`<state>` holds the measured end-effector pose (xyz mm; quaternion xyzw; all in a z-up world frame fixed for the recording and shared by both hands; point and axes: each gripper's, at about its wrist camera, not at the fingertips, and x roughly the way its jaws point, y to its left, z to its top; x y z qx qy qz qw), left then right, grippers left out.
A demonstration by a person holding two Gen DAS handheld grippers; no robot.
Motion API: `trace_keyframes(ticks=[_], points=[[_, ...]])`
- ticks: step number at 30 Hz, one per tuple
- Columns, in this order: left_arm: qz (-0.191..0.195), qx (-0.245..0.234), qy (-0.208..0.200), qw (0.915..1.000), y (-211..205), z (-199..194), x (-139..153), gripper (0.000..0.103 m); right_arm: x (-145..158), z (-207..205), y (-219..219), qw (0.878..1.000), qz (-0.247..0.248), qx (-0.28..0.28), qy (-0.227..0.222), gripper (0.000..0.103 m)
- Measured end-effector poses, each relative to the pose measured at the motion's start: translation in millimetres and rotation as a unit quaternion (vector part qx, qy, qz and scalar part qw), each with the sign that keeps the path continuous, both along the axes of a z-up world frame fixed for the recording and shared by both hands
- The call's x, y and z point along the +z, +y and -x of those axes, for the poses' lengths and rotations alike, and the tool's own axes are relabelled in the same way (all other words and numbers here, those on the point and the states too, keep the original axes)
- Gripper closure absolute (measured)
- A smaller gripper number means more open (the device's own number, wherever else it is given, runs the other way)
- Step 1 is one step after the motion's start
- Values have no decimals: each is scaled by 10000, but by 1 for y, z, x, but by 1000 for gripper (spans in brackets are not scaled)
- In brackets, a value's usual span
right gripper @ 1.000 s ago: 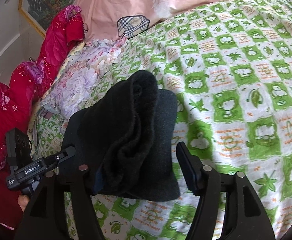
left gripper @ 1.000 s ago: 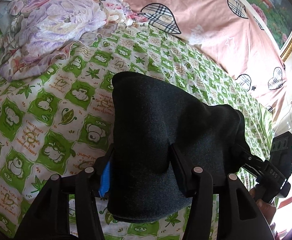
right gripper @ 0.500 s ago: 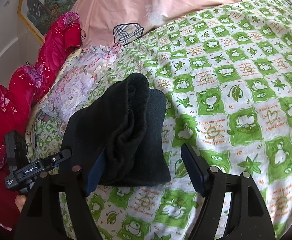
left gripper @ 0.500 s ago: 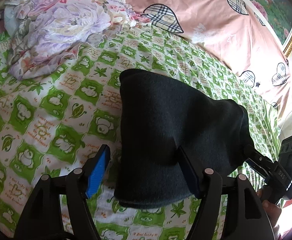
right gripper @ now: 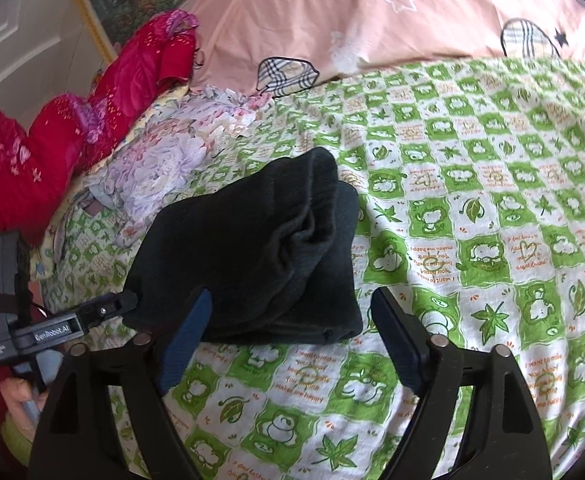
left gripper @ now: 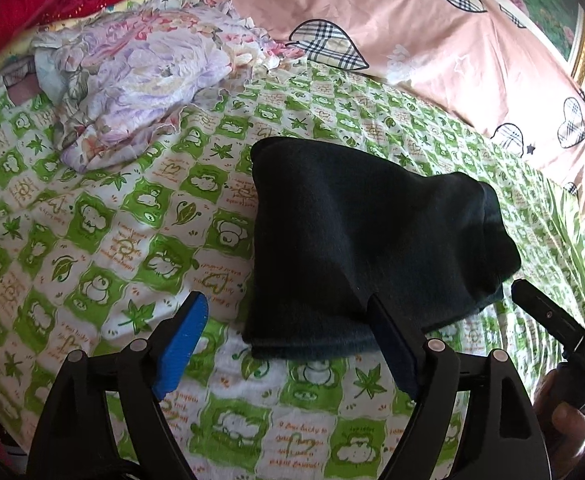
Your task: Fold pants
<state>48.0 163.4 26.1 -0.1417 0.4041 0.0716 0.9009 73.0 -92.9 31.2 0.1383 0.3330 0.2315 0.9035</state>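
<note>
While both hand-held grippers, left (left gripper: 288,328) and right (right gripper: 292,328), gape empty, the folded pants (left gripper: 356,248) lie mid-frame just ahead, nearer the left.

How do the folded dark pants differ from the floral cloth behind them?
Colour: the pants are plain dark, near black; the floral cloth is pale lilac with a flower print.
Shape: the pants lie as a compact folded stack with layered edges; the floral cloth is a loose, crumpled heap.
Place: the pants sit just ahead of both open grippers, left gripper and right gripper; the floral cloth lies farther back.
Both rest on the green checked sheet.
</note>
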Motion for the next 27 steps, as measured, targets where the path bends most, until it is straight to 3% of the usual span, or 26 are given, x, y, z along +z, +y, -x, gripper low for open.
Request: trace_keyframes(ticks=[7, 12, 20, 27], points=[[-341, 98, -17, 9994, -13, 13, 1, 20, 0, 19, 14, 9989, 272, 43, -381, 13], [-587, 202, -185, 9979, -20, 25, 3, 19, 1, 36, 25, 9935, 480, 104, -1022, 6], [-854, 277, -153, 9958, -27, 36, 0, 18, -16, 36, 44, 9920, 767, 290, -961, 5], [-1030, 277, -88, 9943, -33, 44, -5, 17, -21, 38, 39, 9932, 722, 163, -895, 4]])
